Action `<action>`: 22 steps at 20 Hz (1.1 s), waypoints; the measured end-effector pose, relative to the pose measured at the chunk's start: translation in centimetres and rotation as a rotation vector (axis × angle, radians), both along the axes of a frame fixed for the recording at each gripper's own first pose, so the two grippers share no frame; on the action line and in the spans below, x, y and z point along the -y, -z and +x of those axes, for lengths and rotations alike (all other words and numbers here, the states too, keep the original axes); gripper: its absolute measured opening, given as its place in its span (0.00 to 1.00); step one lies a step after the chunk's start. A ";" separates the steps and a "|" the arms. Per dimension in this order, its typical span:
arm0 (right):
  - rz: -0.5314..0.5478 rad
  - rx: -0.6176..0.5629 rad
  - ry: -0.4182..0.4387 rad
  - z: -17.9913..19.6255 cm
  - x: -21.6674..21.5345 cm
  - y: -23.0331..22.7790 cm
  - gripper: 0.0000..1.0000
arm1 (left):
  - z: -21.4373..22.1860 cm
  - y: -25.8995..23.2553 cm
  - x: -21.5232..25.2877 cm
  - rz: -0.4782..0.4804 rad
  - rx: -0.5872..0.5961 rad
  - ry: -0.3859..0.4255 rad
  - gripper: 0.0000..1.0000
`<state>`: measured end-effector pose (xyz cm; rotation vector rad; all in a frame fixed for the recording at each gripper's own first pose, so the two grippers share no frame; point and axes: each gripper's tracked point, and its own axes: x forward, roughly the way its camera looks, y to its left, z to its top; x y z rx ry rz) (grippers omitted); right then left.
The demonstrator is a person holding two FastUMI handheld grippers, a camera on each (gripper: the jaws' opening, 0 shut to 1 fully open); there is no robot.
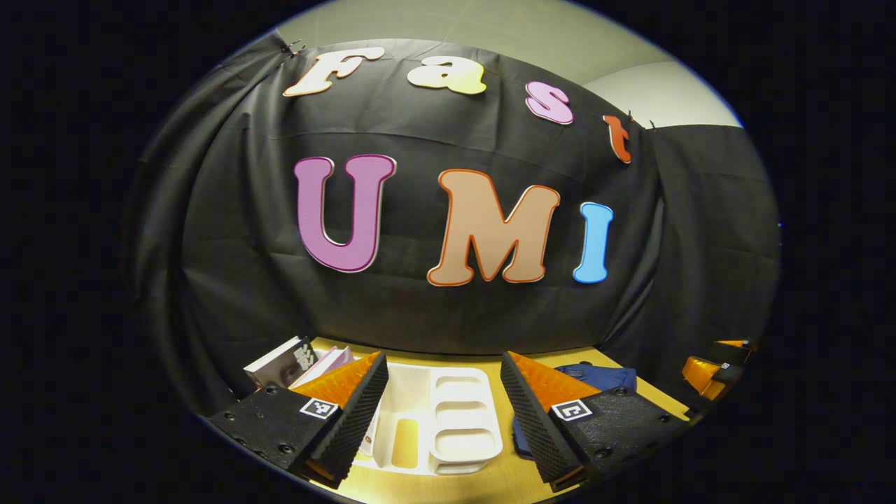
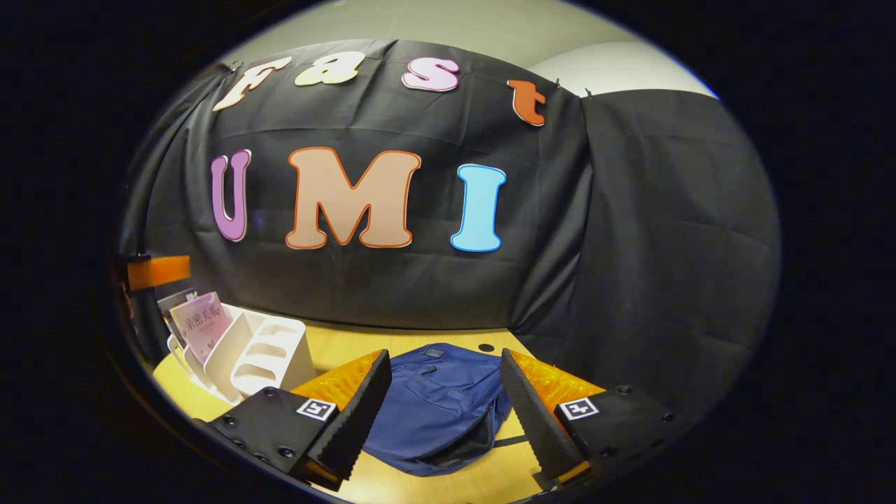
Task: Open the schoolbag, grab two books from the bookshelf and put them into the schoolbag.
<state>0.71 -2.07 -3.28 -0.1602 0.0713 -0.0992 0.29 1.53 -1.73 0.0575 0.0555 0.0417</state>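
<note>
A: Where do the 2 grippers stand?
B: The left gripper (image 1: 444, 392) and right gripper (image 2: 445, 392) hang with fingers apart, gripping nothing.
A: And the goods?
B: The blue schoolbag (image 2: 437, 406) lies on the table (image 2: 336, 346); 2 books (image 2: 199, 323) lean in the white bookshelf (image 2: 262, 353) beside it.

A: What is in front of the left hand-held gripper (image 1: 442, 402)?
B: A white bookshelf (image 1: 448, 420) on the yellow tabletop (image 1: 448, 486). The fingers are wide apart and hold nothing.
A: And beside it?
B: Books (image 1: 294, 364) lean on its left. The blue schoolbag (image 1: 595, 378) lies on its right
</note>
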 end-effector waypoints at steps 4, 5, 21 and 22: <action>-0.115 -0.006 -0.004 0.3 -1.2 1.4 1.00 | -1.0 -0.3 -3.0 0.020 0.000 -0.061 0.91; -0.155 -0.010 -0.006 0.2 -1.6 1.8 1.00 | -1.3 -0.3 -3.7 0.022 -0.004 -0.074 0.94; -0.826 -0.113 -0.064 0.3 -8.2 12.8 0.96 | -4.8 0.9 -12.2 0.057 -0.062 -0.181 0.94; -0.848 -0.123 -0.072 0.2 -8.6 13.8 0.96 | -4.8 1.3 -12.6 0.055 -0.071 -0.180 0.94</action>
